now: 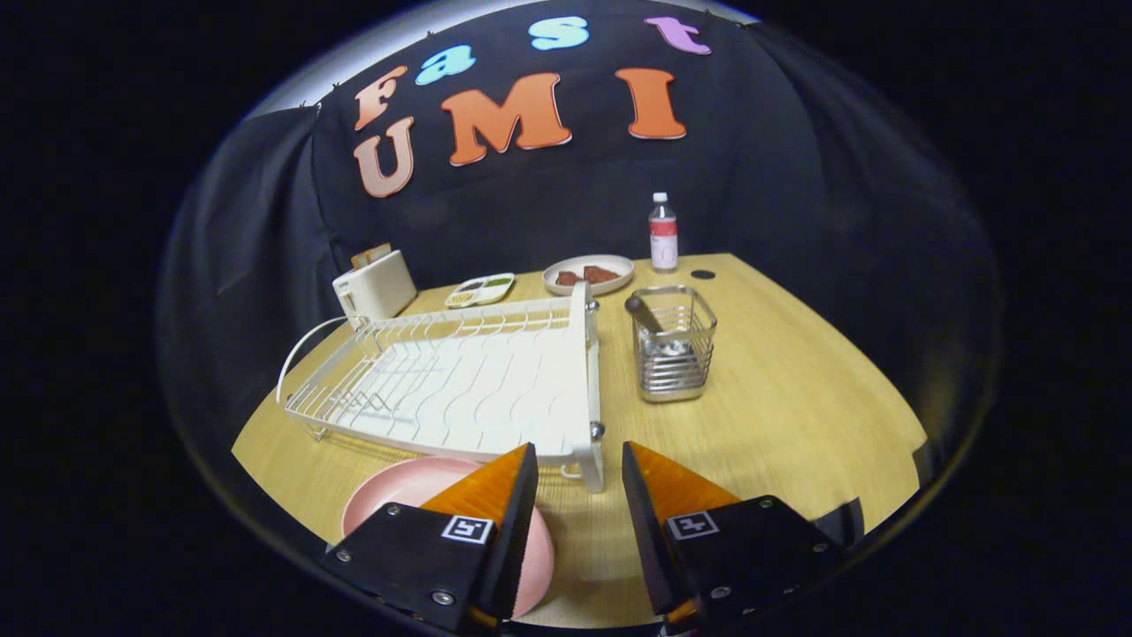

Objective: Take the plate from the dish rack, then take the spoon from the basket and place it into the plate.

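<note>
A pink plate (400, 492) lies flat on the wooden table (796, 398), just in front of the white dish rack (460, 380) and partly under my left finger. The rack holds no dishes. To the right of the rack stands a wire basket (674, 354) with a spoon (644, 314) leaning in it, handle up. My gripper (579, 460) hovers above the table's near edge, open, with nothing between its fingers. The basket is well beyond the fingers and slightly to the right.
Along the back of the table stand a white toaster (375, 285), a small divided tray (480, 290), a plate with brown food (587, 274) and a water bottle (663, 234). A dark hole (702, 274) marks the tabletop near the bottle.
</note>
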Motion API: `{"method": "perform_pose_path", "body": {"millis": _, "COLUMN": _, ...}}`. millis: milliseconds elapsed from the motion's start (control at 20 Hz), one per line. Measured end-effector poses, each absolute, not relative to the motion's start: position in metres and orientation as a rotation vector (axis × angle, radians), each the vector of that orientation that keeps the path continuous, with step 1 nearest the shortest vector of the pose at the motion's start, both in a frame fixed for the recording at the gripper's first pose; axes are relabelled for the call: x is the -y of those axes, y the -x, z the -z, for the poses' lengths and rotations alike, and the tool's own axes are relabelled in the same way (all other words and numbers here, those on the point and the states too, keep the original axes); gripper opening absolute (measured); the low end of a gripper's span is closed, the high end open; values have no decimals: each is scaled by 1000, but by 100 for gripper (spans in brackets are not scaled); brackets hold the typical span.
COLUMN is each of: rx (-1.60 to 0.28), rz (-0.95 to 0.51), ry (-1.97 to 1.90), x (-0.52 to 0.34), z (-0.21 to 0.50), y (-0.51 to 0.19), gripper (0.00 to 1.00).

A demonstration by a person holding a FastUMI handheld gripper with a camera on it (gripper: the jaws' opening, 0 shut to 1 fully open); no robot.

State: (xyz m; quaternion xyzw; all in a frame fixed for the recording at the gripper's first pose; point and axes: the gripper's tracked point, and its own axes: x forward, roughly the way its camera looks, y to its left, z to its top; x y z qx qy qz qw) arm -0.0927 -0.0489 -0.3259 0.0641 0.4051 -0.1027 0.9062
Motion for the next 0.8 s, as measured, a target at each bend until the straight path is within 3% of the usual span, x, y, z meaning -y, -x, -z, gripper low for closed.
{"method": "perform_pose_path", "body": {"millis": 300, "rx": -692, "rz": 360, "ry": 9, "x": 104, "z": 313, "y": 55, "gripper": 58}}
{"method": "perform_pose_path", "body": {"millis": 650, "rx": -692, "rz": 333, "ry": 109, "x": 113, "z": 338, "y": 15, "gripper": 58}}
{"method": "perform_pose_path", "body": {"millis": 800, "rx": -711, "rz": 349, "ry": 139, "x": 119, "z": 350, "y": 9, "gripper": 53}}
